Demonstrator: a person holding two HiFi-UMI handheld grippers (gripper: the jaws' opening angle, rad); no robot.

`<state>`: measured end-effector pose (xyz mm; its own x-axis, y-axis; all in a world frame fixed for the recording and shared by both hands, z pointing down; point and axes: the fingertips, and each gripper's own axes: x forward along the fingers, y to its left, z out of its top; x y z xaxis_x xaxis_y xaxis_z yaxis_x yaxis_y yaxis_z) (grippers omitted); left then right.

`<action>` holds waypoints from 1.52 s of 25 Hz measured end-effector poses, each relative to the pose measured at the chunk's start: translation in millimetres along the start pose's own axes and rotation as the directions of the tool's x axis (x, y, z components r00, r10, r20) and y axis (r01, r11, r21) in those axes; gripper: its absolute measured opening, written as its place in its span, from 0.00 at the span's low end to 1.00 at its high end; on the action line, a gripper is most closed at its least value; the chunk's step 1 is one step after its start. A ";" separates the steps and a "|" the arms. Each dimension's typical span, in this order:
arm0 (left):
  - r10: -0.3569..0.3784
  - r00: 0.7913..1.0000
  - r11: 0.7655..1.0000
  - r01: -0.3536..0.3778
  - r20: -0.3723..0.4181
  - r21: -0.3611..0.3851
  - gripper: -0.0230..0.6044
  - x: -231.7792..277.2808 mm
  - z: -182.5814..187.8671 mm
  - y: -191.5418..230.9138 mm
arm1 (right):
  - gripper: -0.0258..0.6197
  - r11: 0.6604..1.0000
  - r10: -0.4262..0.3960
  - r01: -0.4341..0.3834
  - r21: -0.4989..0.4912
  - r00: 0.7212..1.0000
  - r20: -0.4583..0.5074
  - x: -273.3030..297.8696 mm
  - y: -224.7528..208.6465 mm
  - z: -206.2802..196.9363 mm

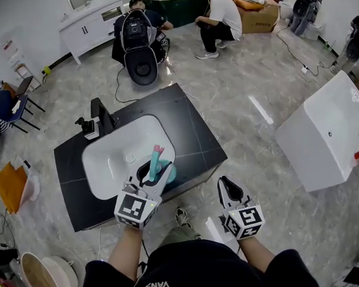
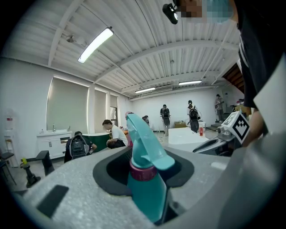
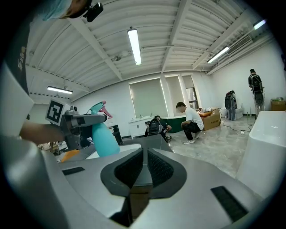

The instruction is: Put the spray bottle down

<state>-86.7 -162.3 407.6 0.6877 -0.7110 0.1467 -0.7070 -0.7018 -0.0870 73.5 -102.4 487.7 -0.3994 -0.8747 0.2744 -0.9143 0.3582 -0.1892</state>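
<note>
My left gripper (image 1: 152,171) is shut on a teal spray bottle (image 1: 159,157) with a pink collar and pink nozzle tip. It holds the bottle upright over the near edge of the white sink basin (image 1: 109,157). In the left gripper view the bottle (image 2: 146,179) fills the gap between the jaws, gripped by its body below the collar. My right gripper (image 1: 228,183) hangs to the right, off the counter and above the floor, with its jaws shut on nothing (image 3: 144,154). From the right gripper view the bottle (image 3: 102,137) shows at the left, in the left gripper (image 3: 80,121).
The basin sits in a black counter (image 1: 191,136) with a black faucet (image 1: 103,115) at its far left. A second white basin (image 1: 324,134) lies on the floor at the right. A toilet (image 1: 141,59) and two crouching people are at the back. An orange bag (image 1: 9,184) lies at the left.
</note>
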 end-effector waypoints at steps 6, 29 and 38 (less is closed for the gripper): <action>-0.027 1.000 1.000 0.026 0.004 0.013 0.29 27.1 -2.1 35.0 | 0.07 1.000 -0.019 0.019 0.005 1.000 -0.009 37.0 -2.5 5.6; 0.101 0.993 0.995 -0.102 -0.059 -0.016 0.29 129.6 -29.1 99.0 | 0.07 0.996 0.089 -0.091 -0.021 0.991 -0.096 108.4 -53.1 20.0; 0.213 0.973 0.975 -0.217 -0.084 -0.040 0.29 170.5 -43.8 110.3 | 0.07 0.980 0.184 -0.192 -0.043 0.972 -0.146 131.7 -88.9 28.7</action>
<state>-54.6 -359.0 466.2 0.5049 -0.8379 0.2074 -0.8454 -0.5286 -0.0773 104.0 -258.8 513.6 -0.5667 -0.7366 0.3691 -0.8223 0.5335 -0.1978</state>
